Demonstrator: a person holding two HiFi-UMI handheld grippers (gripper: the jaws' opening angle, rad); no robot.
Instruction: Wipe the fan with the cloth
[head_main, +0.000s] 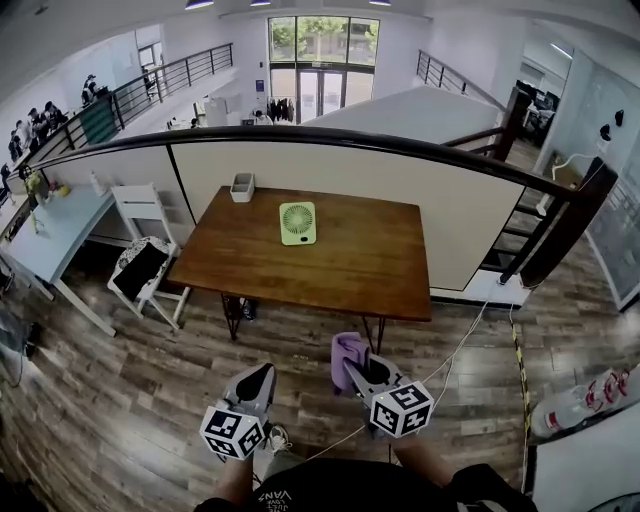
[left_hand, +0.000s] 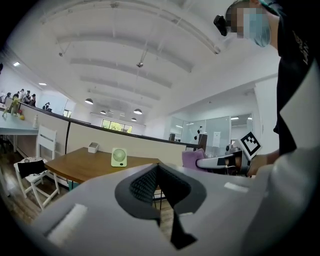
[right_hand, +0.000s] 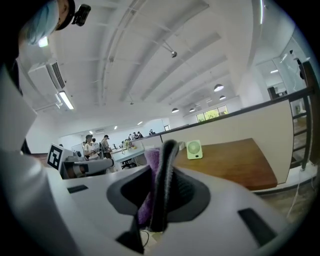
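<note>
Right gripper view: cloth (right_hand: 151, 162) tight between right gripper (right_hand: 161, 155) jaws, fan (right_hand: 194, 149) well beyond; left gripper (left_hand: 157, 169) jaws together, empty.

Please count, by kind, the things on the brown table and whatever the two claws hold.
Fan: 1
White container: 1
Purple cloth, gripped in the right claw: 1
Left claw, shut and empty: 0
Total: 3

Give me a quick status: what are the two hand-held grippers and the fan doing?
Left hand-held gripper shut, empty. Right hand-held gripper shut on purple cloth. Fan upright on table, not yet reached. White box nearby, apart from it.
</note>
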